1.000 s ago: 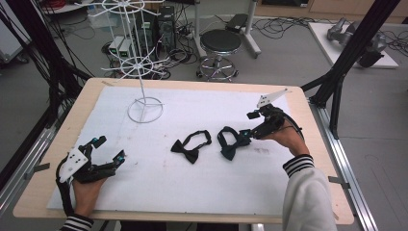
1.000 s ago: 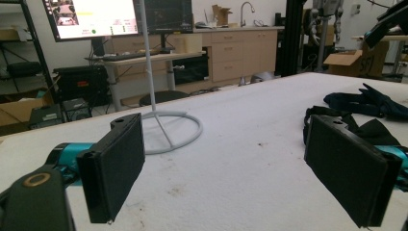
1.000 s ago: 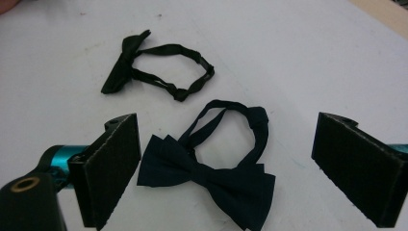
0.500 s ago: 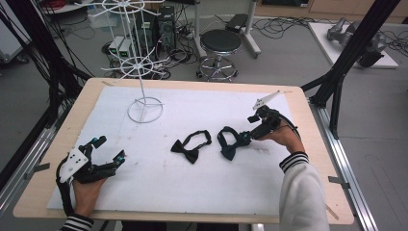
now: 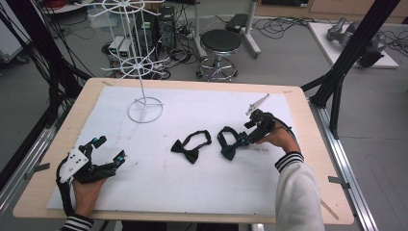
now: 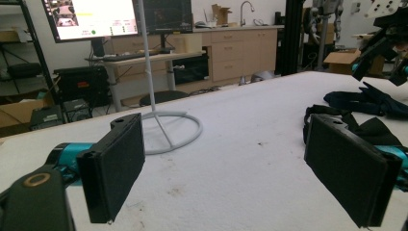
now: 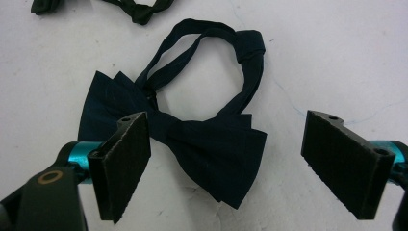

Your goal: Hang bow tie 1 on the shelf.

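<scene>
Two bow ties lie on the white mat (image 5: pixel 192 187): a black one (image 5: pixel 191 146) in the middle and a dark navy one (image 5: pixel 227 143) just right of it. My right gripper (image 5: pixel 243 139) hangs low over the navy bow tie (image 7: pixel 207 144). Its jaws have just been closing a little but stand wide, and the knot lies between the pads (image 7: pixel 122 159) without touching them. My left gripper (image 5: pixel 109 148) rests on the mat at the near left, open with nothing between its jaws. From the left gripper view the black tie (image 6: pixel 370 130) lies behind one pad (image 6: pixel 349 166).
A white wire display stand (image 5: pixel 144 103) rises at the far left of the mat, its ring base (image 6: pixel 171 130) ahead of my left gripper. The wooden table edge (image 5: pixel 308 159) borders the mat. A stool (image 5: pixel 220 43) and cables sit on the floor beyond.
My right gripper has come down and a little toward the navy bow tie. The left hand and both ties have not moved.
</scene>
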